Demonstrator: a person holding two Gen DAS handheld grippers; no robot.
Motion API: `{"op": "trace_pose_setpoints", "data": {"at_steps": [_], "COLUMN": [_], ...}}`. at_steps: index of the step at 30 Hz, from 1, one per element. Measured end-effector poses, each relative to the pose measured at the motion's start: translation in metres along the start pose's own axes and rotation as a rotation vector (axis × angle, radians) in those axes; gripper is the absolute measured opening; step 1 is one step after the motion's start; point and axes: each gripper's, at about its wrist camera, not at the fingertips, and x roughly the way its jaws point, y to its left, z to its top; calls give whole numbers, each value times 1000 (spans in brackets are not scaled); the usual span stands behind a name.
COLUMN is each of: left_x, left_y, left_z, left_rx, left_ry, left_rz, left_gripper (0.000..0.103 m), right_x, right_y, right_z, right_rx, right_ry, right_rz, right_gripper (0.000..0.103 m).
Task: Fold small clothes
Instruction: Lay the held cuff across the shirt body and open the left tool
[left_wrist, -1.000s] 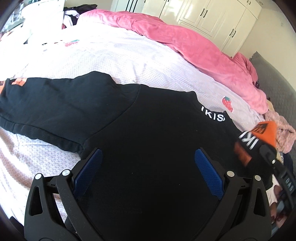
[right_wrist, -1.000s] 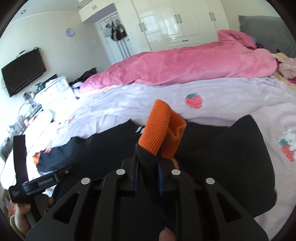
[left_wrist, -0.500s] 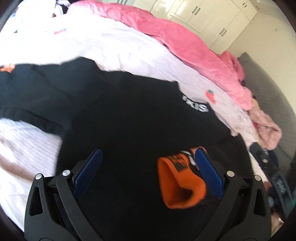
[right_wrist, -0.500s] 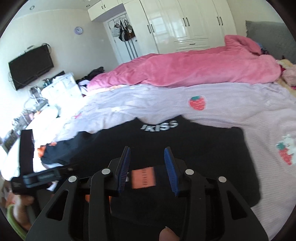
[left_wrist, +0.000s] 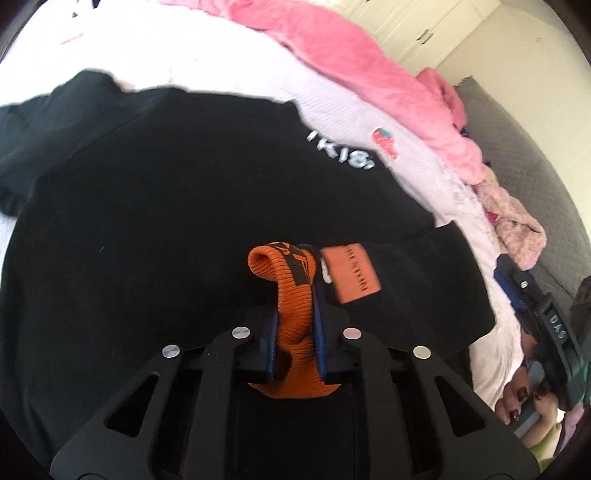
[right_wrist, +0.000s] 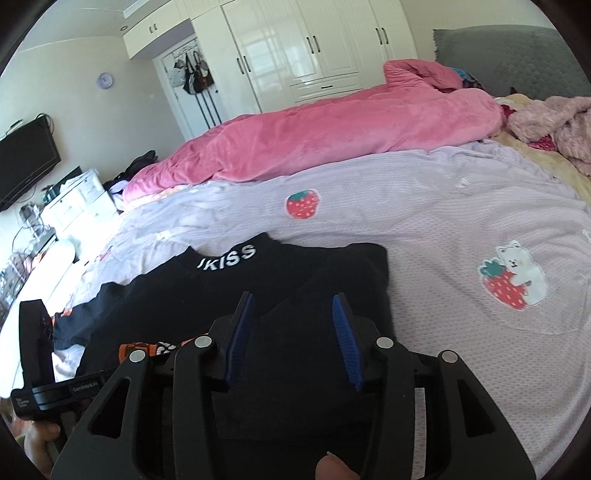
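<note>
A small black sweatshirt (left_wrist: 155, 206) with white collar lettering lies flat on the bed; it also shows in the right wrist view (right_wrist: 295, 280). Its right sleeve is folded across the body, with an orange patch (left_wrist: 350, 272) facing up. My left gripper (left_wrist: 294, 317) is shut on the sleeve's orange cuff (left_wrist: 295, 295) over the sweatshirt's middle. My right gripper (right_wrist: 293, 332) is open and empty above the folded right shoulder. The orange cuff (right_wrist: 147, 349) shows at the left of that view.
The bed has a lilac strawberry-print sheet (right_wrist: 443, 229). A pink duvet (right_wrist: 332, 136) lies along the far side, pink fluffy clothes (right_wrist: 554, 122) at the head end. White wardrobes (right_wrist: 295, 48) stand behind. The left sleeve (left_wrist: 48, 122) stretches out to the left.
My right gripper let go of the orange cuff and drew back, open. My left gripper moved onto the cuff and shut on it.
</note>
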Motion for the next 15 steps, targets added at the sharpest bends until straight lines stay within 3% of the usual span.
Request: {"op": "trace_pose_setpoints", "data": {"at_steps": [3, 8, 15], "left_x": [-14, -43, -64], "left_y": [-13, -24, -12], "left_z": [10, 36, 59], "left_rx": [79, 126, 152], "left_ry": [-70, -170, -225], "left_rz": [14, 42, 94], "left_gripper": [6, 5, 5], "right_x": [-3, -2, 4], "right_y": [-9, -16, -8], "right_z": [1, -1, -5], "right_rx": [12, 22, -16], "right_ry": [-6, 1, 15], "right_rz": [-16, -29, -55], "right_gripper": [43, 43, 43]}}
